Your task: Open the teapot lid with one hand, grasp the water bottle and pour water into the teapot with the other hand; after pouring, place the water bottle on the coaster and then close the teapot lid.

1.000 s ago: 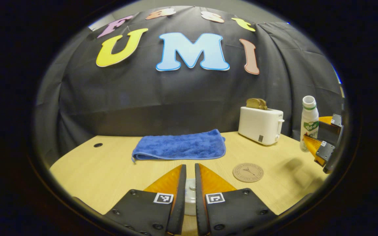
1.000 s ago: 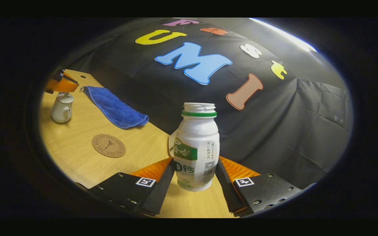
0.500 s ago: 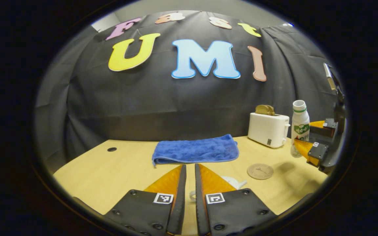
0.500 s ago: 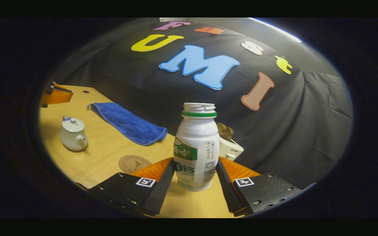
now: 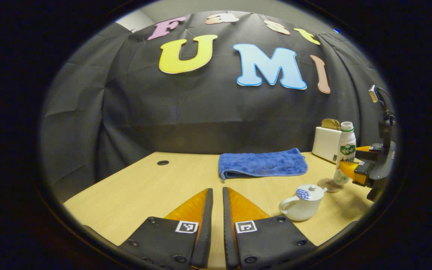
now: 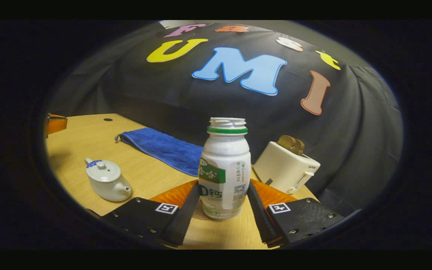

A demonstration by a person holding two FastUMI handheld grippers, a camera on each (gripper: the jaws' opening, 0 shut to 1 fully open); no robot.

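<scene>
A white water bottle (image 6: pixel 225 168) with a green neck ring and no cap stands upright between the fingers of my right gripper (image 6: pixel 223 183), which is shut on it. Its base is over the round cork coaster (image 6: pixel 197 215); I cannot tell whether it rests on it. In the left gripper view the bottle (image 5: pixel 345 150) and the right gripper (image 5: pixel 351 162) show at the far right, above the coaster (image 5: pixel 326 185). The white teapot (image 5: pixel 303 202) (image 6: pixel 107 180) stands on the table with its lid on. My left gripper (image 5: pixel 216 189) is shut on nothing, back and to the left of the teapot.
A folded blue towel (image 5: pixel 263 163) (image 6: pixel 163 148) lies at the back of the wooden table (image 5: pixel 144 187). A white toaster (image 6: pixel 284 167) with bread in it stands behind the bottle. A cable hole (image 5: pixel 162 162) is at the table's far left.
My left gripper let go of the teapot's lid knob and drew back to the left. My right gripper carried the bottle from beside the toaster to over the coaster.
</scene>
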